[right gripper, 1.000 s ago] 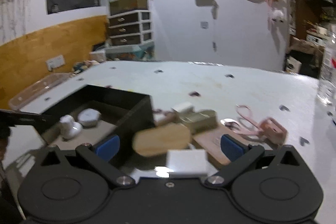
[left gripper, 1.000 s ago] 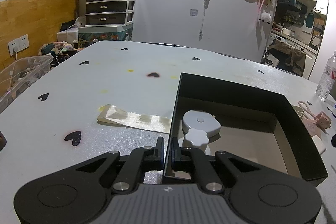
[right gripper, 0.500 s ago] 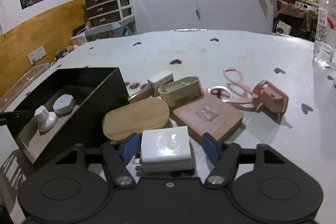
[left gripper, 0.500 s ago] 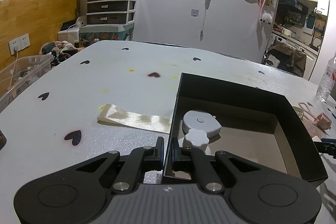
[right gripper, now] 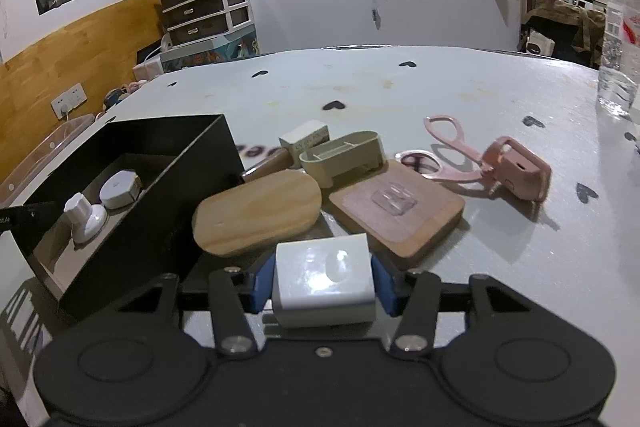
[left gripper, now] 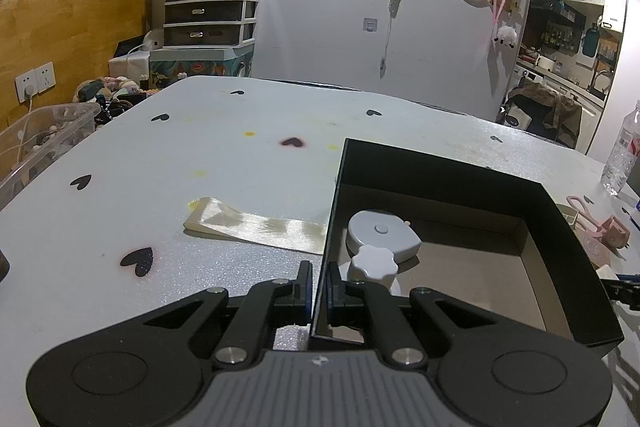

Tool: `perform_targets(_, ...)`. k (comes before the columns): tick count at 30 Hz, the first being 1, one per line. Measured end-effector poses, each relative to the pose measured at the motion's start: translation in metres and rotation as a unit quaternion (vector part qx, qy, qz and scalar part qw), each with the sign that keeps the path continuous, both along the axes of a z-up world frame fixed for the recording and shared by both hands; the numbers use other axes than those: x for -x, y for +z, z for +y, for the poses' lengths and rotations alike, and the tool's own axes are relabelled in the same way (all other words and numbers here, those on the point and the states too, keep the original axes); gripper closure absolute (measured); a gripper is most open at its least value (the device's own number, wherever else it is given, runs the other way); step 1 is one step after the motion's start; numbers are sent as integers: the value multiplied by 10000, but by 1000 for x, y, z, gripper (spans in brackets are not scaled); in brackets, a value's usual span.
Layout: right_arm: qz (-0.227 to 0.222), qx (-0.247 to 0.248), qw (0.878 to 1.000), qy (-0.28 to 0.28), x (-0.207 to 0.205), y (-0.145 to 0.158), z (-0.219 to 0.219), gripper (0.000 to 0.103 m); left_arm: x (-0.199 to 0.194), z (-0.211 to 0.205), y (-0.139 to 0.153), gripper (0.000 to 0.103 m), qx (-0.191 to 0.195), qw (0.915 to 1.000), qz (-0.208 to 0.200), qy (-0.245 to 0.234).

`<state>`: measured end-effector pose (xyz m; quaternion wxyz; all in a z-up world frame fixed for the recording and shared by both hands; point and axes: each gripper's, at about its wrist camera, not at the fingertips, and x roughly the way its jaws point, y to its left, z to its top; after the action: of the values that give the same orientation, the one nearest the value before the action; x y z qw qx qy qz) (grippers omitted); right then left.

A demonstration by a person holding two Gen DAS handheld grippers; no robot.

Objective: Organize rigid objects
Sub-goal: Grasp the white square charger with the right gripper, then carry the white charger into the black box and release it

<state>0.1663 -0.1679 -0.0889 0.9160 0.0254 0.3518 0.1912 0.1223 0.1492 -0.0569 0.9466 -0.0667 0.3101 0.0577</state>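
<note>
Right tool (right gripper: pixel 323 285) has dropped, closing around apparently touched white block (right gripper: pixel 324 281), wooden boards crowding ahead.

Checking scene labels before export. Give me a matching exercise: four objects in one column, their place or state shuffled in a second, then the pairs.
Column A
1. white block
2. white knob
3. pink scissors
4. black box

Column B
a. near wall pinched by the left claw
b. between the closing pads of the right claw
c. lying on the table, right of the wooden boards
d. standing inside the box

Pairs: 1-b, 2-d, 3-c, 4-a
</note>
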Motion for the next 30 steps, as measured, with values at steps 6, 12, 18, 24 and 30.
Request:
perform_targets(6, 21, -10, 9999, -137, 13, 1, -17, 51, -1, 0, -1, 97, 14, 10000, -6, -6)
perform_targets(12, -152, -99, 9996, -209, 23, 15, -27, 51, -1, 1, -1, 97, 31, 10000, -15, -19)
perform_targets(18, -582, -357, 9970, 372, 24, 56, -7, 51, -1, 2, -2, 97, 52, 10000, -22, -16)
perform_targets(24, -779, -350, 9860, 1432, 15, 81, 49, 51, -1, 2, -2, 97, 90, 9999, -43, -25)
perform_targets(30, -769, 110, 9674, 2412, 1, 79, 112, 51, -2, 3, -3, 97, 114, 9999, -60, -55)
